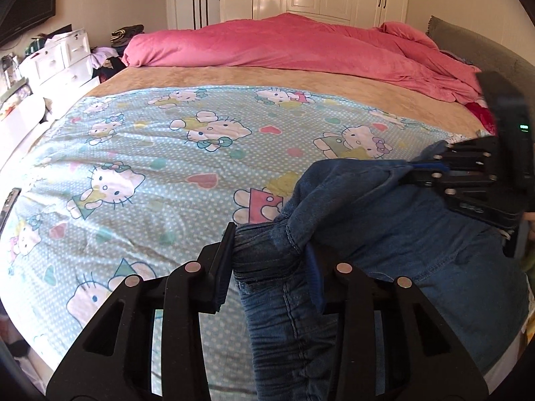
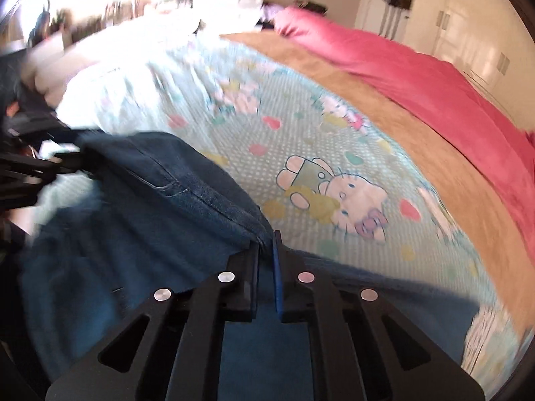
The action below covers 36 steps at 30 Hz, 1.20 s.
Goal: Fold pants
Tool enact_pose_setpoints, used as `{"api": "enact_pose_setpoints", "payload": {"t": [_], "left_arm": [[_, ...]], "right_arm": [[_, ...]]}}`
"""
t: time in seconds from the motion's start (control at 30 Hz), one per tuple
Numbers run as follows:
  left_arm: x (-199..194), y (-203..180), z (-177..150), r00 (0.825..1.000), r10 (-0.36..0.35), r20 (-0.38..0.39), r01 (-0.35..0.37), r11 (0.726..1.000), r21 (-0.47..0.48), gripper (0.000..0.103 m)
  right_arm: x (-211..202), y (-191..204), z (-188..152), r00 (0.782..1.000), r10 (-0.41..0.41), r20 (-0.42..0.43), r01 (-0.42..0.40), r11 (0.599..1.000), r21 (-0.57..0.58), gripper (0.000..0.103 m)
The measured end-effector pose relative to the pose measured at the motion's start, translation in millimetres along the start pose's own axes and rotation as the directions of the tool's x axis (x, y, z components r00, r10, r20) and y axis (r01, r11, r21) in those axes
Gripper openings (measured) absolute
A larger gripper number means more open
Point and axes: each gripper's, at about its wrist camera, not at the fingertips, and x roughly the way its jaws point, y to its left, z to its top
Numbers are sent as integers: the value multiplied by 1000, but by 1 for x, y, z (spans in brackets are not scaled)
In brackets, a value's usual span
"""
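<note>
Gripping the jeans (image 1: pixel 384 234) on the bed (image 1: pixel 133 153): both grippers' jaws.

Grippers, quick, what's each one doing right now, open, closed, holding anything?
Left gripper: closed on a bunched part of the jeans.
Right gripper: closed on an edge of the jeans.

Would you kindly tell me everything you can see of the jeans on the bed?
The jeans are dark blue denim with lighter stitched seams. They lie bunched at the near edge of the bed, on the blue cartoon-cat sheet, partly lifted. The left tool clamps a thick gathered band of fabric, seemingly the waistband; the right tool pinches a seamed edge. The cloth sags in folds between them and drapes down in front.
</note>
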Motion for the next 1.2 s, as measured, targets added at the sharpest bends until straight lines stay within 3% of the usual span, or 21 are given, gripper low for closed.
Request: {"api": "enact_pose_setpoints", "payload": {"t": [0.3, 0.47, 0.7, 0.97, 1.2], "left_arm": [[-47, -10, -22, 998, -8, 60, 8, 1000, -1, 32], [-69, -12, -46, 998, 9, 55, -11, 1000, 27, 33], [-78, -12, -85, 1000, -4, -19, 5, 999, 34, 34], [-85, -7, -111, 996, -20, -85, 22, 1000, 20, 35], [-119, 11, -113, 999, -16, -31, 13, 995, -94, 35]], "right_arm": [[-102, 47, -42, 986, 64, 157, -71, 997, 42, 5], [-127, 87, -71, 975, 141, 172, -148, 988, 30, 5], [-127, 132, -109, 972, 211, 102, -213, 977, 14, 5], [-113, 152, -141, 981, 191, 29, -191, 981, 10, 5], [-109, 161, -153, 969, 247, 18, -247, 968, 32, 5]]}}
